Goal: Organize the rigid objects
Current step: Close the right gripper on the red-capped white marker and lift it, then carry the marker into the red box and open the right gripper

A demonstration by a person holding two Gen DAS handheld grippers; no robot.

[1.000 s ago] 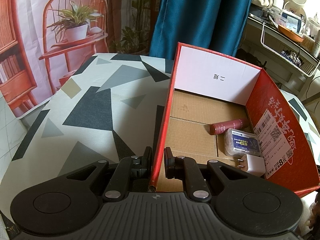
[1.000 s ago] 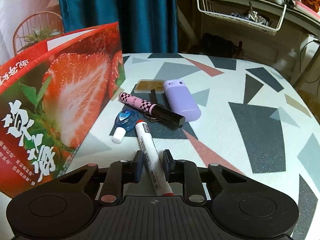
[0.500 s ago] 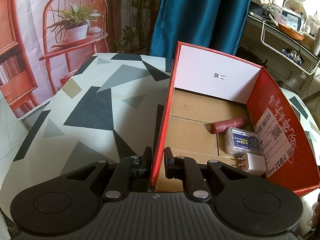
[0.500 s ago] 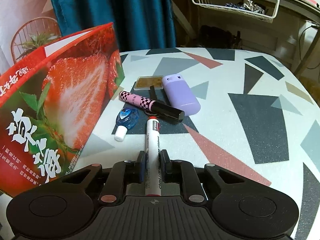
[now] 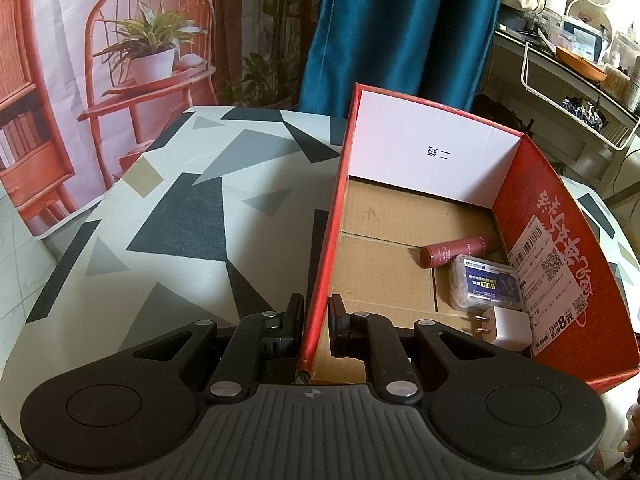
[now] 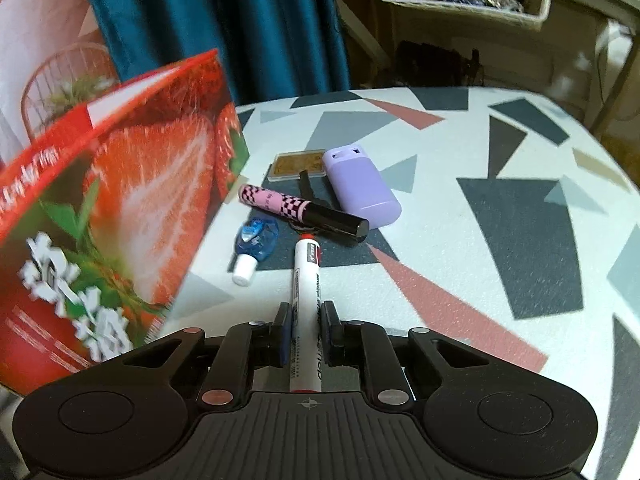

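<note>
the left gripper (image 5: 316, 320) clamps its fingers on the near left wall of the red box (image 5: 320, 280). the right gripper (image 6: 306, 322) fingers have just closed onto the white marker (image 6: 306, 280), near the blue correction tape (image 6: 256, 242) on the counter (image 6: 460, 220).

Bare tabletop (image 6: 500, 216) right of the clutter, red box wall (image 6: 132, 200) close left.

Right gripper (image 6: 306, 330) clamped on a white marker (image 6: 306, 300), its red-tipped end pointing away over the patterned table (image 6: 500, 220). Beyond lie a blue correction tape (image 6: 256, 242), checkered pink tube (image 6: 300, 210), lilac case (image 6: 360, 184) and gold card (image 6: 294, 164). Strawberry box (image 6: 120, 208) stands left.
</note>
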